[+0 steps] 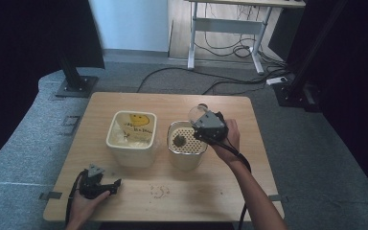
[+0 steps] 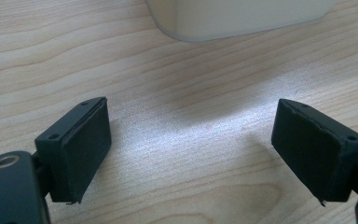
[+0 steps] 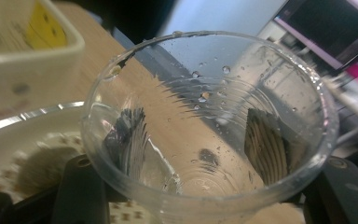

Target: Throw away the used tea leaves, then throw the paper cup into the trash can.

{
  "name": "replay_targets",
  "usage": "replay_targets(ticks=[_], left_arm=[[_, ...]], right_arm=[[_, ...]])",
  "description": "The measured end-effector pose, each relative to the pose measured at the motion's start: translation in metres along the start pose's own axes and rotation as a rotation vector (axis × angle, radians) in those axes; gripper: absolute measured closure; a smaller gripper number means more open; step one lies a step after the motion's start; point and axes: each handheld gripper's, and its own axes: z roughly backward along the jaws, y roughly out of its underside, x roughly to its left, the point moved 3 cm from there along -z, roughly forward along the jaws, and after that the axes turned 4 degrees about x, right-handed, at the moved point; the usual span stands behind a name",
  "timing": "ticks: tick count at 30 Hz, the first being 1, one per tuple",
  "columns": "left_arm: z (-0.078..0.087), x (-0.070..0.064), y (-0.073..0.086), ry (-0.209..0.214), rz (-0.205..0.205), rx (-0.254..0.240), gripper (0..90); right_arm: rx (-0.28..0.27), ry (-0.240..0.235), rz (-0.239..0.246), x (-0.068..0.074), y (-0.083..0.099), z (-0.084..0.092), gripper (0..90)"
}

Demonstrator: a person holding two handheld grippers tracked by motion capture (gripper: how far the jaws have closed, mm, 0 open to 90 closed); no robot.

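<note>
The high view looks forward and down on the whole wooden table (image 1: pixel 124 201) from the person's side. The left gripper view sits low, close to the tabletop, facing the cream tub (image 2: pixel 242 18). The right gripper view looks closely into a clear plastic cup (image 3: pixel 209 135); all three views share that tub.

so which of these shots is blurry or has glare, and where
Right gripper view: the clear plastic cup is fairly sharp with droplets, while the cream square tub behind smears. Left gripper view: a bright glare patch lies on the light wooden table. High view: soft, with dark corners.
</note>
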Motion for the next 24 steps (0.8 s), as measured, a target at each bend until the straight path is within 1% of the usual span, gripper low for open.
replay_targets(ticks=[1, 2, 3, 4, 5, 6, 7, 8, 9, 10, 11, 12, 13, 15, 17, 18, 21, 22, 23, 24], left_arm=[[0.0, 0.0, 0.0, 0.0, 0.0, 0.0, 12.0], [0.0, 0.0, 0.0, 0.0, 0.001, 0.0, 12.0], [0.0, 0.0, 0.0, 0.0, 0.001, 0.0, 12.0], [-0.001, 0.0, -0.001, -0.002, 0.005, -0.005, 12.0], [-0.001, 0.0, -0.001, -0.002, 0.002, -0.003, 12.1], [-0.001, 0.0, -0.001, -0.002, 0.002, -0.003, 12.1], [-0.001, 0.0, -0.001, -0.002, 0.001, -0.003, 12.1], [-0.001, 0.0, -0.001, -0.002, 0.001, -0.003, 12.1], [0.0, 0.0, 0.0, -0.001, 0.001, -0.001, 12.1], [0.0, 0.0, 0.0, -0.001, 0.0, -0.001, 12.2], [0.0, 0.0, 0.0, -0.001, 0.0, -0.001, 12.1], [0.0, 0.0, 0.0, 0.0, 0.0, -0.001, 12.1], [0.0, 0.0, 0.0, 0.0, 0.0, -0.001, 12.2], [0.0, -0.001, 0.0, 0.004, -0.001, -0.001, 12.2], [0.001, -0.001, 0.001, 0.006, -0.003, -0.001, 12.2], [0.001, -0.001, 0.001, 0.007, -0.004, -0.001, 12.2], [0.0, -0.001, 0.001, 0.011, -0.002, -0.004, 12.1], [0.0, -0.001, 0.001, 0.014, -0.004, -0.005, 12.1], [0.0, -0.001, 0.001, 0.014, -0.004, -0.005, 12.1], [0.0, -0.001, 0.001, 0.015, -0.004, -0.004, 12.1]], right_arm=[[-0.008, -0.024, -0.041, -0.002, 0.001, 0.0, 38.5], [-0.029, -0.071, -0.124, -0.005, 0.001, 0.002, 38.5], [-0.029, -0.071, -0.124, -0.005, 0.001, 0.002, 38.5], [-0.048, -0.101, -0.167, -0.006, 0.0, 0.003, 38.5], [-0.058, -0.119, -0.189, -0.006, -0.002, 0.004, 38.5], [-0.058, -0.119, -0.189, -0.006, -0.002, 0.004, 38.5], [-0.069, -0.145, -0.211, -0.004, -0.007, 0.004, 38.3], [-0.069, -0.145, -0.211, -0.004, -0.007, 0.004, 38.3], [-0.073, -0.155, -0.218, -0.003, -0.009, 0.004, 38.3], [-0.09, -0.191, -0.245, 0.002, -0.018, 0.004, 38.1], [-0.09, -0.191, -0.245, 0.002, -0.018, 0.004, 38.1], [-0.107, -0.229, -0.255, 0.01, -0.029, 0.002, 37.9], [-0.107, -0.229, -0.255, 0.01, -0.029, 0.002, 37.9], [-0.112, -0.265, -0.262, 0.022, -0.04, -0.001, 37.7], [-0.112, -0.317, -0.273, 0.036, -0.052, -0.007, 37.6], [-0.112, -0.334, -0.276, 0.041, -0.056, -0.009, 37.5], [-0.099, -0.378, -0.271, 0.06, -0.071, -0.024, 36.9], [-0.084, -0.407, -0.274, 0.073, -0.081, -0.036, 36.6], [-0.084, -0.407, -0.274, 0.073, -0.081, -0.036, 36.6], [-0.08, -0.422, -0.275, 0.079, -0.087, -0.042, 36.5]])
